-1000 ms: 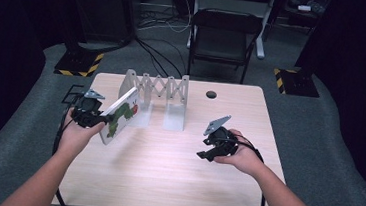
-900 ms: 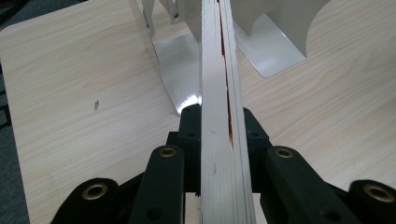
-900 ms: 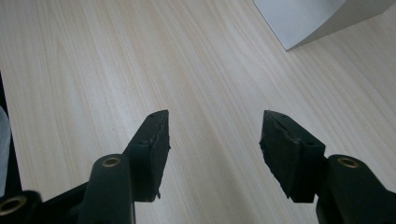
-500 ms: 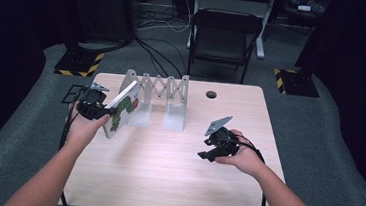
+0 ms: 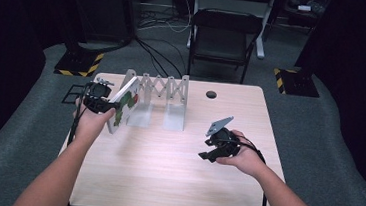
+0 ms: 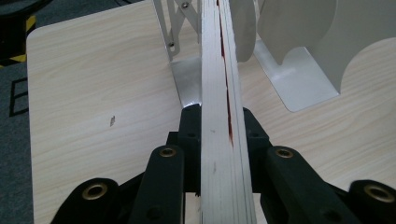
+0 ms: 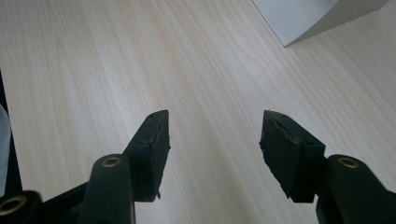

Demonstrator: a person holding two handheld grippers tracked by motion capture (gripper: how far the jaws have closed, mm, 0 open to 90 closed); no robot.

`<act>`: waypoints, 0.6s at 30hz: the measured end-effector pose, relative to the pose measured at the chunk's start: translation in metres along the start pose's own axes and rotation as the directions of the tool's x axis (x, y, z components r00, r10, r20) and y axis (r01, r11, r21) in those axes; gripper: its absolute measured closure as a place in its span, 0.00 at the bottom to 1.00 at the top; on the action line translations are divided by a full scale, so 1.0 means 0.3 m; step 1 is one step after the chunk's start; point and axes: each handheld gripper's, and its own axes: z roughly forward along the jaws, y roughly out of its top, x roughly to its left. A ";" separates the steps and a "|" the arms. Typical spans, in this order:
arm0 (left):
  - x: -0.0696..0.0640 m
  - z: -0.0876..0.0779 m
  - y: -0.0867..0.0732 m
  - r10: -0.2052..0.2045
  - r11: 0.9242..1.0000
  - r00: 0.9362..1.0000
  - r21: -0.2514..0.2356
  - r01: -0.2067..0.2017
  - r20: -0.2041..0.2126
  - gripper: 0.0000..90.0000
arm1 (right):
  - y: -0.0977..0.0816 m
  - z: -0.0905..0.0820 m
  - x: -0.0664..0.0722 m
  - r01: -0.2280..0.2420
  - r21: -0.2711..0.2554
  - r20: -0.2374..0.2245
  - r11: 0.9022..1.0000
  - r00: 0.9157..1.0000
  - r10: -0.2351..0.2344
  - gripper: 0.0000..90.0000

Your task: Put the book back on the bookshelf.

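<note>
Currently, the left gripper (image 5: 102,101) is clamped on a thin picture book (image 5: 122,104), holding it at the left end of the white expanding file rack (image 5: 162,88) near the far left part of the wooden table (image 5: 174,182). From the high view, the book is tilted, its top edge leaning toward the rack and its illustrated cover, with green and red artwork on white, facing the middle of the table. Whether its lower edge touches the tabletop cannot be determined.

Along the left gripper view, the left gripper (image 6: 217,140) has both black jaws pressed against opposite faces of the book (image 6: 219,93), seen edge-on with pale page edges and a red streak along one side. Beyond the book stand the rack's curved white divider plates (image 6: 299,32) and its flat metal feet (image 6: 299,79), resting on the table (image 6: 93,84).

The right gripper (image 5: 212,148) is held in the person's right hand (image 5: 244,156) over the right-centre of the table, well apart from the book. Along the right gripper view, the right gripper (image 7: 215,135) has its jaws spread wide with nothing between them, above bare wood (image 7: 116,60); a corner of a rack foot (image 7: 308,18) lies at the top edge.

A black folding chair (image 5: 224,34) stands on the floor beyond the table.
</note>
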 end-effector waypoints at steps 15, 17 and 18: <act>-0.019 0.040 0.017 -0.040 0.999 0.999 -0.004 0.040 -0.028 0.84 | -0.005 0.007 0.004 0.000 -0.001 -0.008 1.000 1.000 0.000 0.47; -0.020 0.046 0.018 -0.046 0.999 0.998 -0.007 0.046 -0.033 0.84 | -0.004 0.007 0.005 0.000 -0.001 -0.011 1.000 1.000 0.000 0.47; -0.020 0.049 0.019 -0.041 0.999 0.999 0.000 0.041 -0.034 0.84 | -0.005 0.007 0.006 -0.003 -0.002 -0.010 1.000 1.000 0.003 0.47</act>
